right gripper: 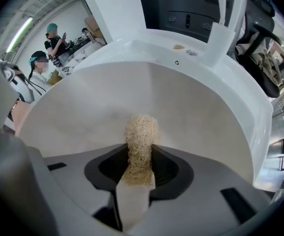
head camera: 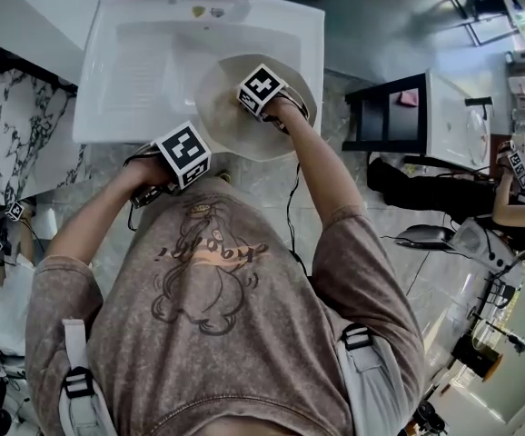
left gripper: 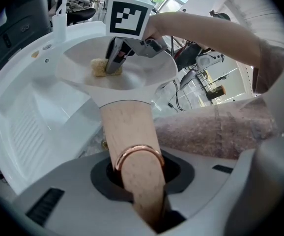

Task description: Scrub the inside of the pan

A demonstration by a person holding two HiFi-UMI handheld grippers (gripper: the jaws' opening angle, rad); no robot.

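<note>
A person stands over a white sink with a two-jaw tool in each hand, working on a pale pan that is held tilted over the sink's front right corner, its bowl jutting past the front edge. Whether it rests on the rim cannot be told. The left gripper is clamped tight on the pan's wooden handle, just behind a copper ring, and appears to be the pan's main support. The right gripper reaches down into the bowl, its jaws pinched on a tan fibrous scrubbing pad whose free end presses against the pan's inner wall, on the half nearer the tap at the sink's back edge. The scrubbing looks to be under way, with no sign of how much of the surface is done. The likely trouble is in the two grips: the pad is held only by a narrow strip, so a hard stroke could drag it out of the jaws, and sideways pressure on the bowl could twist the smooth, rounded handle in the left gripper, letting the pan roll or knock against the sink.
</note>
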